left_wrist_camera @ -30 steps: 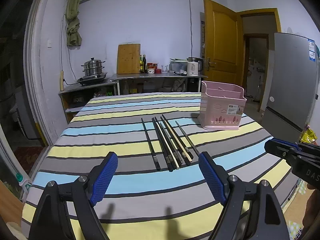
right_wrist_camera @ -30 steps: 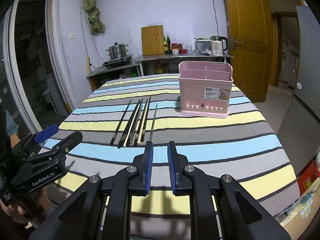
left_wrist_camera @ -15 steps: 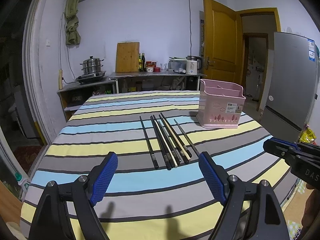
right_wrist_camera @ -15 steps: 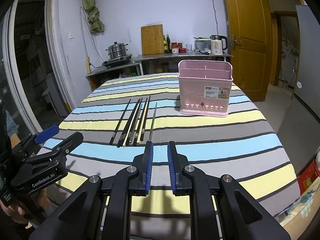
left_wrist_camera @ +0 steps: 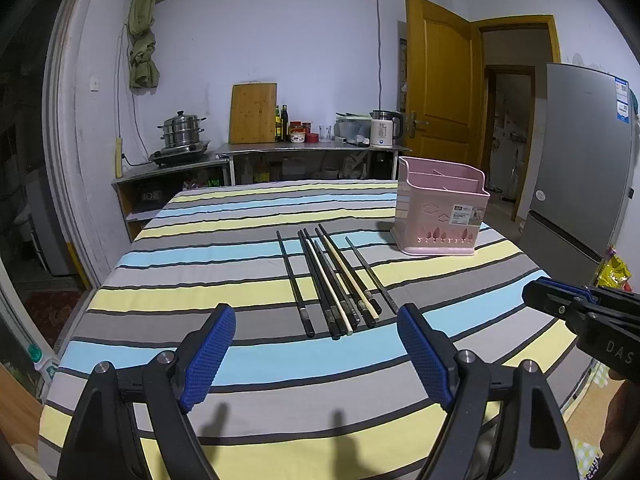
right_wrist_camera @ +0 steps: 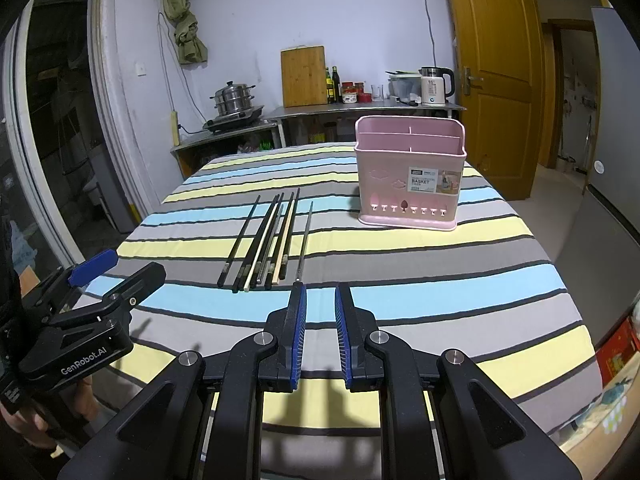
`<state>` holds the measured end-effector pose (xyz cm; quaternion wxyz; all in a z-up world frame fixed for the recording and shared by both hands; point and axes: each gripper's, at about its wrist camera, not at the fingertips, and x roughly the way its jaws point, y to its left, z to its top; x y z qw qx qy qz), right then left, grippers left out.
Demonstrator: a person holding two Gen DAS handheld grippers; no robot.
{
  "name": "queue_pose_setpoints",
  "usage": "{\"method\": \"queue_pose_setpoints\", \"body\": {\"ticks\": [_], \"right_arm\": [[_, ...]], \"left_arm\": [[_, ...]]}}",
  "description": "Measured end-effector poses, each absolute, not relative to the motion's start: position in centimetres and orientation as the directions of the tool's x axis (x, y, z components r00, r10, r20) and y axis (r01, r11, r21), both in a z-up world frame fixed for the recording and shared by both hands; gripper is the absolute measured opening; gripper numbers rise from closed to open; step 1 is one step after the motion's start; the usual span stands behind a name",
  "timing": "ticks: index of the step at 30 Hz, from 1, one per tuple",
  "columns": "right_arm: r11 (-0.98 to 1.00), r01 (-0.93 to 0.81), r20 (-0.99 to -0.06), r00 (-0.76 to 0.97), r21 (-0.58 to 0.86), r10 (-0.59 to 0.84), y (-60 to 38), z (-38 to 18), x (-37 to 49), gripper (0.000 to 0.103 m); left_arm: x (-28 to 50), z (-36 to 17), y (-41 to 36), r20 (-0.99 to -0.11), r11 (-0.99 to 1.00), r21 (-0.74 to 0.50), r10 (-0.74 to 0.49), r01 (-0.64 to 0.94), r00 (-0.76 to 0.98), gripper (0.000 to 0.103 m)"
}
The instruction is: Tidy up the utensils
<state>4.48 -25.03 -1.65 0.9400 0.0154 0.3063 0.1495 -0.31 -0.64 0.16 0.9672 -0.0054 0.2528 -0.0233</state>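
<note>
Blue-padded and spread wide, my left gripper [left_wrist_camera: 316, 354] holds nothing above the striped tablecloth [left_wrist_camera: 224, 252]. Straight ahead, past the gap between its fingers, the chopsticks [left_wrist_camera: 334, 280] lie side by side (dark ones with two pale ones among them). Beyond its right finger stands the pink utensil basket [left_wrist_camera: 440, 208], well apart from the chopsticks.

From my right wrist, the right gripper [right_wrist_camera: 321, 334] shows its fingers nearly together, a narrow slit between the pads, gripping nothing. The chopsticks [right_wrist_camera: 272, 236] lie ahead of its left finger; the basket [right_wrist_camera: 410, 172] stands ahead, beyond the right finger.
</note>
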Motion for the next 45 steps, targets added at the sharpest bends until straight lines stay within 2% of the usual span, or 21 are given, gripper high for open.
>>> {"method": "queue_pose_setpoints", "body": {"ticks": [26, 45], "right_arm": [[0.955, -0.270, -0.577, 0.763, 0.123, 0.290, -25.0, -2.1, 4.8, 0.015], [0.954, -0.272, -0.611, 0.736, 0.129, 0.293, -24.7, -3.1, 6.7, 0.015]], "left_arm": [[0.1, -0.4, -0.9, -0.504, 0.998, -0.022, -0.060, 0.056, 0.862, 0.083], [2.3, -1.3, -0.5, -0.549, 0.997, -0.030, -0.074, 0.069, 0.833, 0.083]]}}
